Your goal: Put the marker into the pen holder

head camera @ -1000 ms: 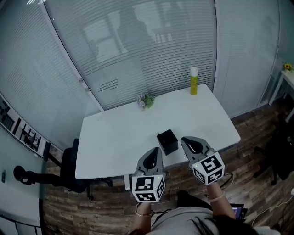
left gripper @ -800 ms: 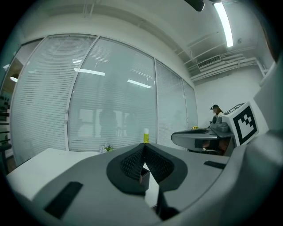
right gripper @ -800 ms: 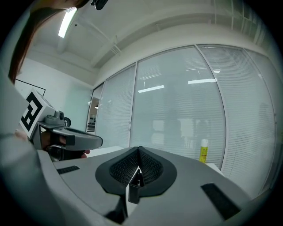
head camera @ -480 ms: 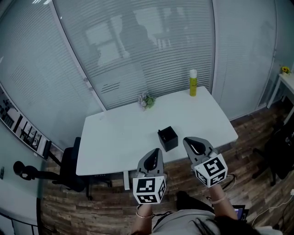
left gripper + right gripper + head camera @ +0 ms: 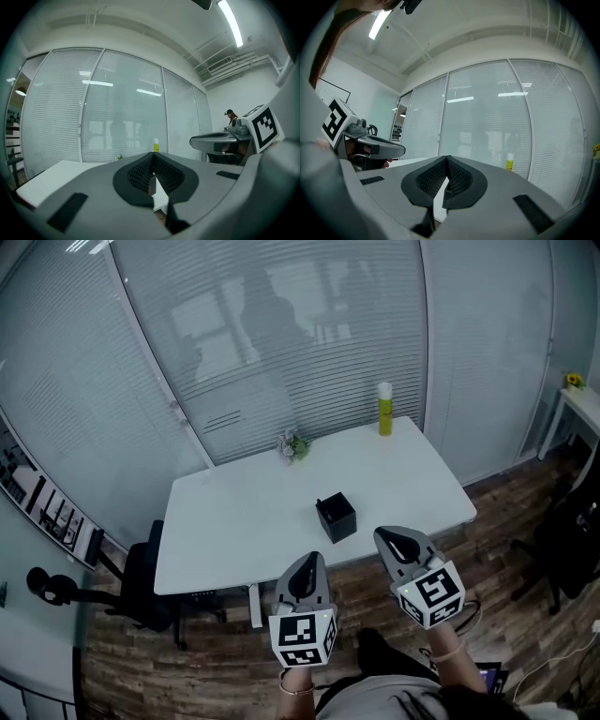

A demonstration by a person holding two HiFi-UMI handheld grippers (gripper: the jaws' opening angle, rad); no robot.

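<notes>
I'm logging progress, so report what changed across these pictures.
The left tool and right tool drew back slightly from the pen holder toward the person. Their tips are now about at the near edge of the table. Nothing was grasped or released, and both tools stay shut and empty. The pen holder and yellow bottle are unmoved.

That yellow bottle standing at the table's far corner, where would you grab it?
The yellow bottle: probably around its middle, below the white cap, coming level from the table's near side. It stands upright and slim, so jaws can close across it, and the glass wall stands close behind it.
</notes>
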